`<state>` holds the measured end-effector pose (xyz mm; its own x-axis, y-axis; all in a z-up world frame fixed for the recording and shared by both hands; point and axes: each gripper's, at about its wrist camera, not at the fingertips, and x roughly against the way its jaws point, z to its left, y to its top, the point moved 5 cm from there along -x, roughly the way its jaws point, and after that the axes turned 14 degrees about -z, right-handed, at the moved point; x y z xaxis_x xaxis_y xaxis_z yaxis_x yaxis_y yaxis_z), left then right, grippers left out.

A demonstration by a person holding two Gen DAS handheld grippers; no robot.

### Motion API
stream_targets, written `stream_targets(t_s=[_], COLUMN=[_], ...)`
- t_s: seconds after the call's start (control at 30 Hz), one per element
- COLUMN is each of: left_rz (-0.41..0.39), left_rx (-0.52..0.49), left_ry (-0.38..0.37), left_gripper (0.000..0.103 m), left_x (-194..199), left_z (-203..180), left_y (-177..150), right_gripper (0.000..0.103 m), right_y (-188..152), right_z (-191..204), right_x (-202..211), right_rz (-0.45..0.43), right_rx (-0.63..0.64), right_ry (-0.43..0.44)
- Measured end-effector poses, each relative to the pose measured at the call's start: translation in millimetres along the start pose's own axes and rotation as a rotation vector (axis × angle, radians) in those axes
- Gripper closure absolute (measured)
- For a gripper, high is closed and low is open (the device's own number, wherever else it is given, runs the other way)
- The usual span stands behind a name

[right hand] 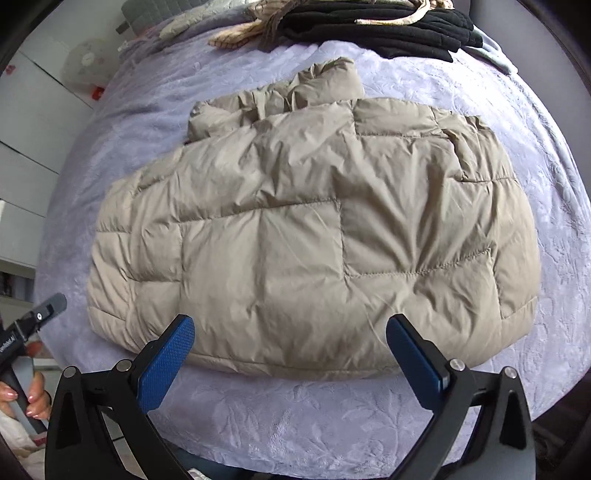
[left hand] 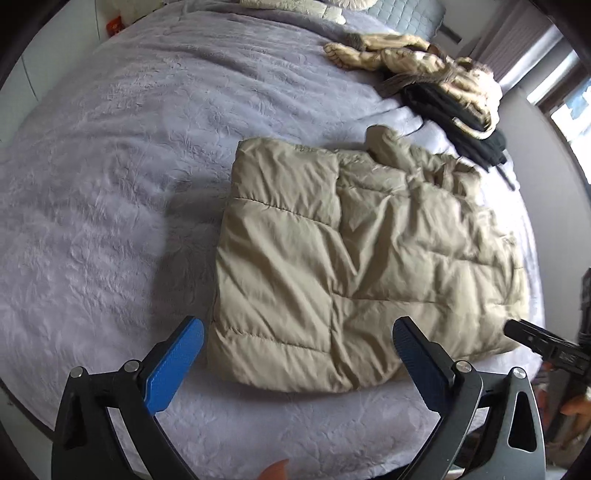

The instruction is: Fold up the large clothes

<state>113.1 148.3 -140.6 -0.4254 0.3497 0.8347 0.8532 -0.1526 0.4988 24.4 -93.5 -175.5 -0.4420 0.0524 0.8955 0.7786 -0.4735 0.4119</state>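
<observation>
both tongs, left (left hand: 297, 345) and right (right hand: 290, 345), gape wide and empty above the folded jacket (right hand: 303, 236).

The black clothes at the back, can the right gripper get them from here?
Probably not without moving: the black clothes lie across the bed beyond the folded beige jacket, and the open right gripper hovers at the jacket's near edge.

A folded beige puffer jacket (left hand: 354, 258) lies flat on a lavender bed cover (left hand: 110, 184). The left gripper (left hand: 299, 354) hangs above the jacket's near edge, jaws spread wide with nothing between them. Part of the right gripper (left hand: 543, 343) shows at the jacket's right corner. Behind lies a heap of black and cream clothes (left hand: 443, 85).
</observation>
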Motion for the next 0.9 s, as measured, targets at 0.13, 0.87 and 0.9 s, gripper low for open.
stream_targets(t_s=[0.13,0.87,0.9], left_rz=[0.026,0.045,0.048], left_rx=[-0.019,-0.059,-0.055], left_ry=[0.038,-0.004,0.003], left_gripper=[0.001,0.001,0.001], left_x=[-14.4,-44.8,-46.9], left_z=[1.4,31.5,32.9], left_y=[2.2,11.8,11.9], right_gripper=[0.0,0.0,0.0], right_y=[-3.2,-0.2,0.7], right_z=[2.0,37.5,39.2], right_x=[-3.4,-6.8,-8.4], right_rz=[0.035,-0.031,-0.034], right_rx=[-0.036,-0.079,-0.072], right_ry=[-0.001,-0.005,0.001])
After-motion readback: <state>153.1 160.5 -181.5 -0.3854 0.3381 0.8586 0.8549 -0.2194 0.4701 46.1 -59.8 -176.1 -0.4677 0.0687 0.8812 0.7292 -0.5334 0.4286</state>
